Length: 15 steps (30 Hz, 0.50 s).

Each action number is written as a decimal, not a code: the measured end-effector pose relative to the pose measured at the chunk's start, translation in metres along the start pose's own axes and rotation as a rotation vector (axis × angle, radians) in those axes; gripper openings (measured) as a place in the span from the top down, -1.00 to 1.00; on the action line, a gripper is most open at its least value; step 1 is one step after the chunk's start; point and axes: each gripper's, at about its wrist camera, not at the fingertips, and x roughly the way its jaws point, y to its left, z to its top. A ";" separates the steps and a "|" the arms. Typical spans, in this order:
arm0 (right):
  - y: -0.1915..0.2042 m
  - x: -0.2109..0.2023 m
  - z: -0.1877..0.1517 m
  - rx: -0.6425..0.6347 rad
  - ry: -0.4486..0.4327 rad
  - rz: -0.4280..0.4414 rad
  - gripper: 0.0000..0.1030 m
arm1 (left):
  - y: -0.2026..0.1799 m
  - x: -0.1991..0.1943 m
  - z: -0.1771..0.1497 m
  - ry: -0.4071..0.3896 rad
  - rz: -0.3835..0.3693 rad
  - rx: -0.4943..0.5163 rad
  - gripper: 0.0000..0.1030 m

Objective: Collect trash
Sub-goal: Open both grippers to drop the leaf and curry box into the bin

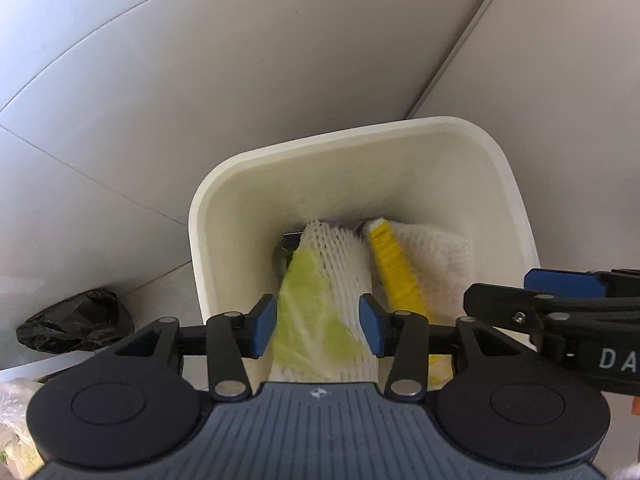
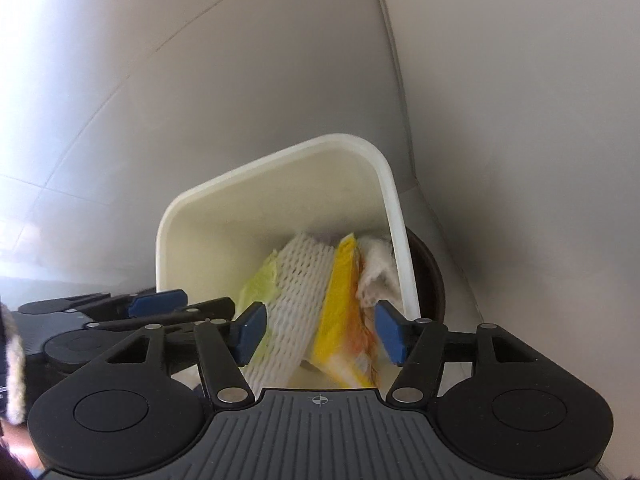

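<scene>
A white bin (image 1: 340,138) stands on the pale floor against a wall, and both grippers hang over its mouth. My left gripper (image 1: 318,330) is open; a white foam net (image 1: 340,264) and a green leaf (image 1: 308,300) lie blurred between its blue pads, with a gap at the left pad. A yellow wrapper (image 1: 394,264) and crumpled white paper (image 1: 440,256) are also inside. In the right wrist view my right gripper (image 2: 320,334) stands open above the bin (image 2: 280,156), with the foam net (image 2: 300,280) and yellow wrapper (image 2: 340,308) blurred between its pads, untouched.
A crumpled black plastic bag (image 1: 76,322) lies on the floor left of the bin. A dark round object (image 2: 428,280) sits behind the bin's right side. A wall corner runs close behind the bin. A clear bag (image 1: 16,420) shows at the lower left.
</scene>
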 end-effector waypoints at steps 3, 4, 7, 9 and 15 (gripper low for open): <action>0.000 -0.007 -0.001 -0.005 -0.003 -0.002 -0.20 | -0.001 -0.006 -0.003 -0.008 -0.001 -0.004 0.00; 0.000 -0.009 -0.001 -0.004 -0.003 -0.001 -0.21 | -0.004 -0.006 -0.004 -0.012 -0.001 -0.004 -0.04; 0.001 -0.014 -0.003 0.001 -0.002 0.001 -0.23 | -0.002 -0.014 -0.005 -0.024 -0.007 -0.001 -0.14; 0.003 -0.014 -0.004 -0.002 -0.003 0.004 -0.24 | -0.003 -0.022 -0.006 -0.033 -0.010 0.005 -0.18; 0.009 -0.033 -0.007 -0.042 -0.025 0.010 -0.32 | -0.001 -0.041 0.000 -0.065 -0.022 0.002 -0.30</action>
